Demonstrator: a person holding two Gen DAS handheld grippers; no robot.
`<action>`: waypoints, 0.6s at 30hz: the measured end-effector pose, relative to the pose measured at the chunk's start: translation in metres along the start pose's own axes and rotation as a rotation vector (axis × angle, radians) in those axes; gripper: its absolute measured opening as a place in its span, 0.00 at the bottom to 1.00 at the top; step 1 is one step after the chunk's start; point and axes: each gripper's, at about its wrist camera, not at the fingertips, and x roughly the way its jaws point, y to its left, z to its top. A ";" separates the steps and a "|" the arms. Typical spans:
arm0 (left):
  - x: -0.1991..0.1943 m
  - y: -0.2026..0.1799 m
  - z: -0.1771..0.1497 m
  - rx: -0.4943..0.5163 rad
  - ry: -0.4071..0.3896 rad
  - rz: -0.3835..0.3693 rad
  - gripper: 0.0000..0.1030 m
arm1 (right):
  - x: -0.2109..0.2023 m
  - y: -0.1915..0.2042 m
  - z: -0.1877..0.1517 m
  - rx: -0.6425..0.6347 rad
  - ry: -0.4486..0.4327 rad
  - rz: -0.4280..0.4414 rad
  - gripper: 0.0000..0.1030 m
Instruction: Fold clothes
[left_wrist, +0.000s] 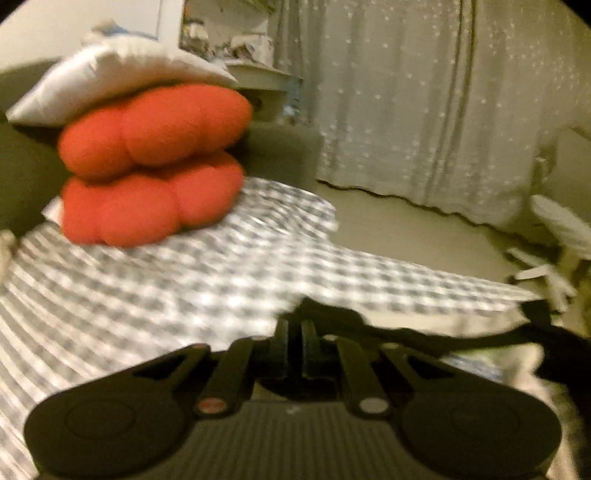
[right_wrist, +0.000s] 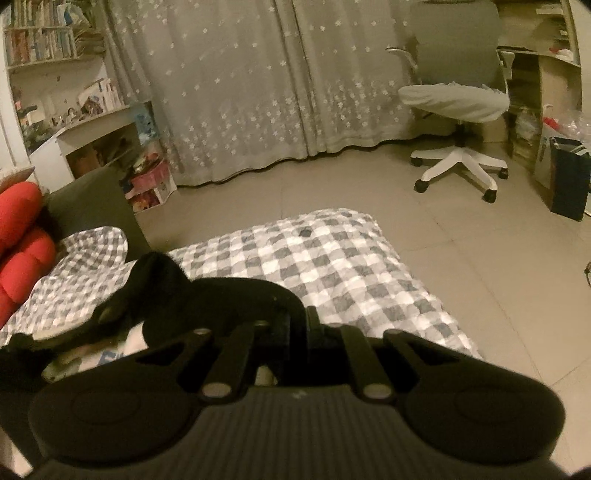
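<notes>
A bed with a grey-and-white checked quilt (right_wrist: 317, 258) fills the lower part of both views, with star-patterned curtains (right_wrist: 258, 85) behind and a white office chair (right_wrist: 458, 110) on the tiled floor. Two red cushions (left_wrist: 147, 162) are stacked under a white pillow (left_wrist: 110, 74) at the bed's head. A black garment (right_wrist: 207, 295) stretches above the quilt between both tools. The right gripper (right_wrist: 306, 325), tilted downward, has its fingers clamped on one end of the garment. The left gripper (left_wrist: 293, 332), likewise tilted down and blurred, has its fingers closed on the other end.
</notes>
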 end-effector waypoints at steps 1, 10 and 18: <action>0.003 0.006 0.004 0.012 -0.005 0.025 0.06 | 0.001 0.000 0.002 -0.001 -0.006 -0.005 0.08; 0.034 0.044 0.037 0.119 -0.059 0.238 0.00 | 0.013 -0.001 0.014 -0.034 -0.049 -0.056 0.08; 0.059 0.075 0.047 0.141 -0.064 0.297 0.00 | 0.026 -0.012 0.019 -0.034 -0.048 -0.096 0.08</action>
